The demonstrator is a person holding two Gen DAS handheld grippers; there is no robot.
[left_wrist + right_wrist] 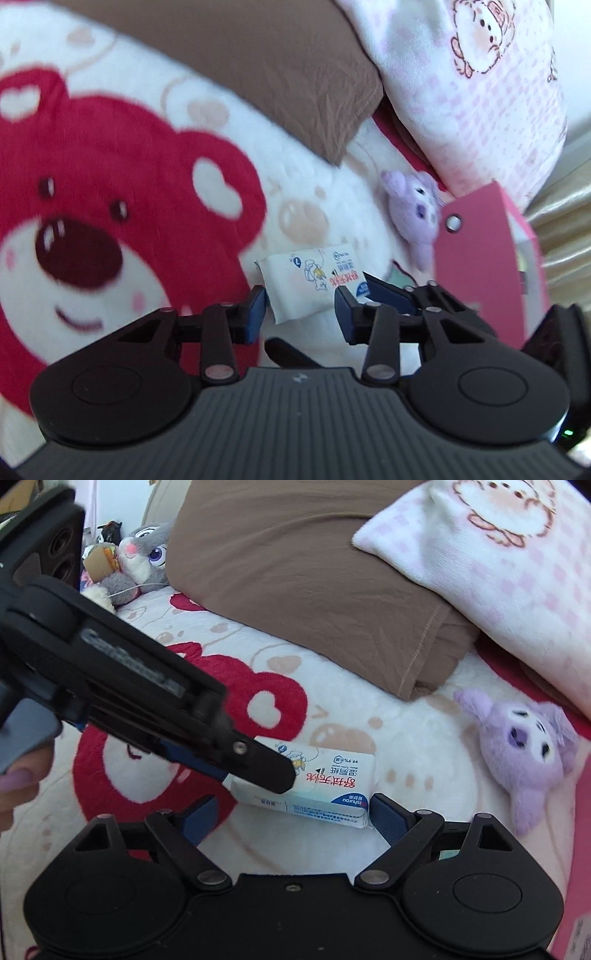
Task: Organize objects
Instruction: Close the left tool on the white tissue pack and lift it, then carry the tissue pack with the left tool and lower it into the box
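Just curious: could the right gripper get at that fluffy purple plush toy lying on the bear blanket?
Probably yes: the right gripper stands open, and the fluffy purple plush toy lies uncovered on the blanket, just to its right.

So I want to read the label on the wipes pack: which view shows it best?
The right wrist view: the wipes pack lies nearer, with sharper print, though the left claw covers one end. The left wrist view shows the pack smaller and blurrier.
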